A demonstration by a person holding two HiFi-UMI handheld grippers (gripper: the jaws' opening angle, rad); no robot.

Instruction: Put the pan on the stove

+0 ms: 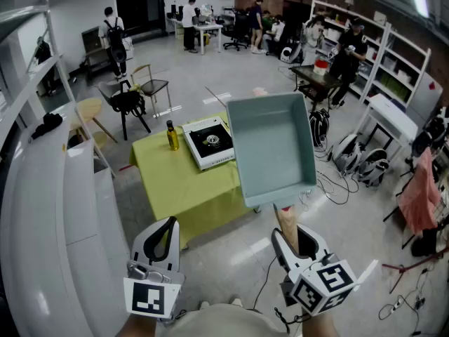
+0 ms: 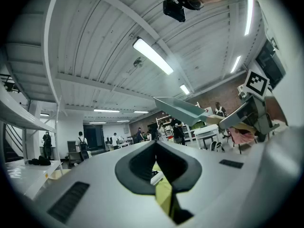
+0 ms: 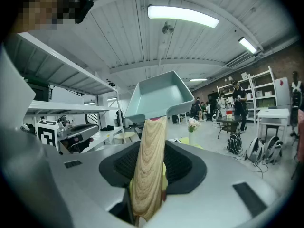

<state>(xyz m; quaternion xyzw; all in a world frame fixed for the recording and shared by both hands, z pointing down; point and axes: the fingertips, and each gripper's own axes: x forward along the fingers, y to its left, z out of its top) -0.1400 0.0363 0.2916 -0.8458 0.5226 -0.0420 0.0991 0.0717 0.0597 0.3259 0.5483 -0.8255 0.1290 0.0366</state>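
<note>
A square teal pan (image 1: 270, 146) with a wooden handle (image 1: 286, 223) hangs in the air, tilted up, over the right edge of the yellow-green table (image 1: 175, 181). My right gripper (image 1: 291, 241) is shut on the handle (image 3: 149, 165), and the pan (image 3: 156, 96) rises just beyond the jaws. A white portable stove (image 1: 210, 142) with a black burner sits on the far side of the table, left of the pan. My left gripper (image 1: 168, 230) is held low near my body, shut and holding nothing. In its own view the pan (image 2: 183, 109) shows at the upper right.
A yellow bottle (image 1: 172, 135) stands on the table just left of the stove. A white shelf unit (image 1: 42, 209) runs along my left. Chairs (image 1: 151, 86) stand behind the table. Bags and cables (image 1: 351, 160) lie on the floor to the right, and people work at the back.
</note>
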